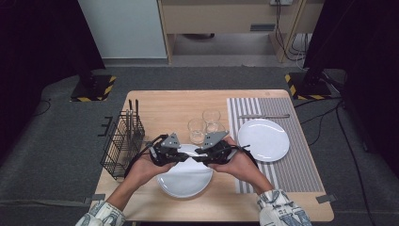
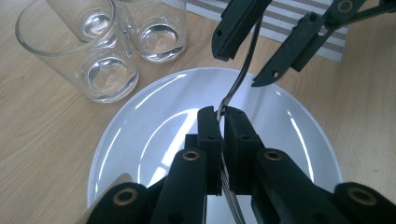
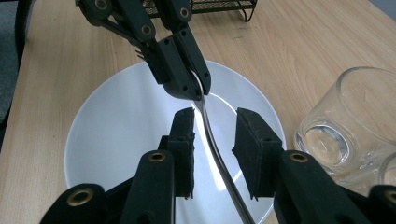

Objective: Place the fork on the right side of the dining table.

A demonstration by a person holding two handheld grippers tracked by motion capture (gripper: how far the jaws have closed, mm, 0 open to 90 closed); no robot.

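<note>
Two grippers meet mid-frame | our left gripper (image 2: pixel 221 122) clamps the fork (image 2: pixel 243 70) | right gripper (image 3: pixel 215 135) released around its handle | handover unfinished, placing remains

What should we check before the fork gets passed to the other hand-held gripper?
1. Left hand-held gripper clamped on the fork: ok.
2. Fork handle lies between the right hand-held gripper pads: ok.
3. Right pads pressing the handle: not ok, gaps on both sides.
4. Plate underneath if the fork slips: ok.
5. Glasses apart from both grippers: ok.
6. Where the fork goes next: cannot tell.
</note>
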